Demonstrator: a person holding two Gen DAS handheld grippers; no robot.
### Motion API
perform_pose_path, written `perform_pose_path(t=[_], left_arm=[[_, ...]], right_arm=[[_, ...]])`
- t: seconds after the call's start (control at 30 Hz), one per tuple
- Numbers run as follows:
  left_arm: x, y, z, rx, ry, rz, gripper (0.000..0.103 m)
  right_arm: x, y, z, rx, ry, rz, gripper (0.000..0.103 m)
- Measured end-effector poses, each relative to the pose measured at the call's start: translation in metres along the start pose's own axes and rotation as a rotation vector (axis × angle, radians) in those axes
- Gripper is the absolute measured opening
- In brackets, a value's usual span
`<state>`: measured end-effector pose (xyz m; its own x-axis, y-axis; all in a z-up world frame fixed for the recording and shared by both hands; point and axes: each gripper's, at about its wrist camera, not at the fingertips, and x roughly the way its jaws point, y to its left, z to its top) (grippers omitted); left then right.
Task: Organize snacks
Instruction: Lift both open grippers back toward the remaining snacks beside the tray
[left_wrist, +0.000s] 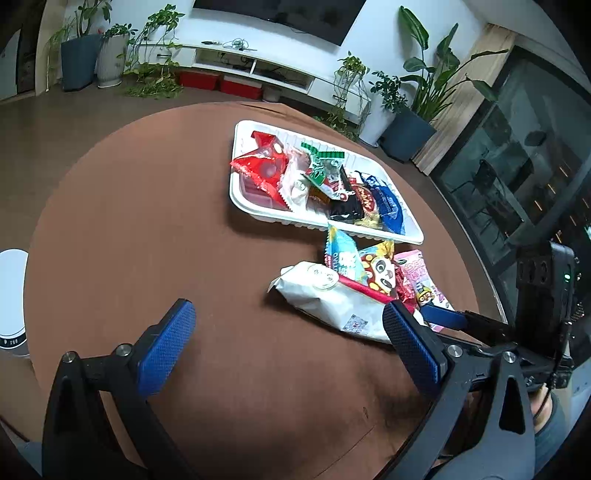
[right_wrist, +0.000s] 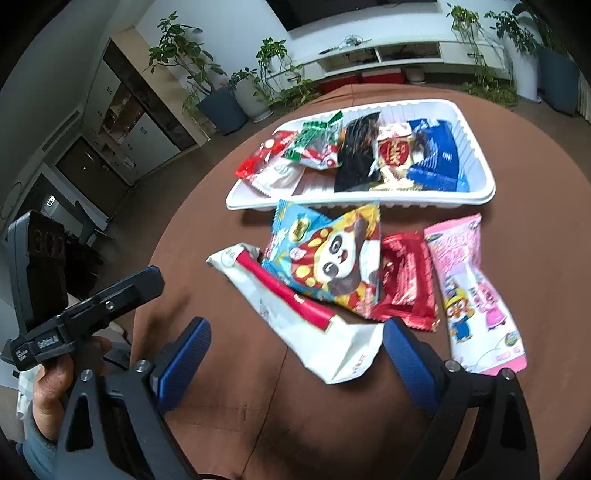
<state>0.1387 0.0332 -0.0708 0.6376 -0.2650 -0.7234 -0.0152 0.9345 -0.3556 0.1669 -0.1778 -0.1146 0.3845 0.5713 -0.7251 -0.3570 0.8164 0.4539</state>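
Both the left hand-held gripper (left_wrist: 288, 328) and right hand-held gripper (right_wrist: 295, 343) gaped wide above crinkly foil packets (right_wrist: 325, 254) beside the ribbed white tray (right_wrist: 476, 147).

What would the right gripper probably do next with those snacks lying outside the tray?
Probably ease the open right gripper forward onto the white packet; it lies nearest, between the fingers, outside the white tray.

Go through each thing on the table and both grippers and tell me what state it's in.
Left gripper: open, empty.
Right gripper: open, empty.
White plastic tray: partly filled with snacks.
White packet with red stripe: on table, outside tray, under the panda packet.
Panda packet: outside tray.
Red foil packet: outside tray.
Pink cartoon packet: outside tray.
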Motion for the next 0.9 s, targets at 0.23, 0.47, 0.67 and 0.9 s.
perform_pose_path(t=[0.23, 0.47, 0.67, 0.9], left_arm=[[-0.001, 0.010, 0.000, -0.034, 0.007, 0.001, 0.103], [-0.005, 0.014, 0.001, -0.051, 0.002, 0.008, 0.103], [-0.003, 0.011, 0.001, -0.043, 0.008, 0.015, 0.103], [0.013, 0.000, 0.004, 0.004, 0.060, 0.065, 0.103]], right_arm=[[0.005, 0.021, -0.013, -0.036, 0.026, 0.054, 0.098], [0.012, 0.044, -0.028, -0.057, 0.048, 0.125, 0.098], [0.025, 0.065, -0.036, -0.082, 0.081, 0.203, 0.098], [0.017, 0.070, -0.040, -0.081, 0.062, 0.235, 0.098]])
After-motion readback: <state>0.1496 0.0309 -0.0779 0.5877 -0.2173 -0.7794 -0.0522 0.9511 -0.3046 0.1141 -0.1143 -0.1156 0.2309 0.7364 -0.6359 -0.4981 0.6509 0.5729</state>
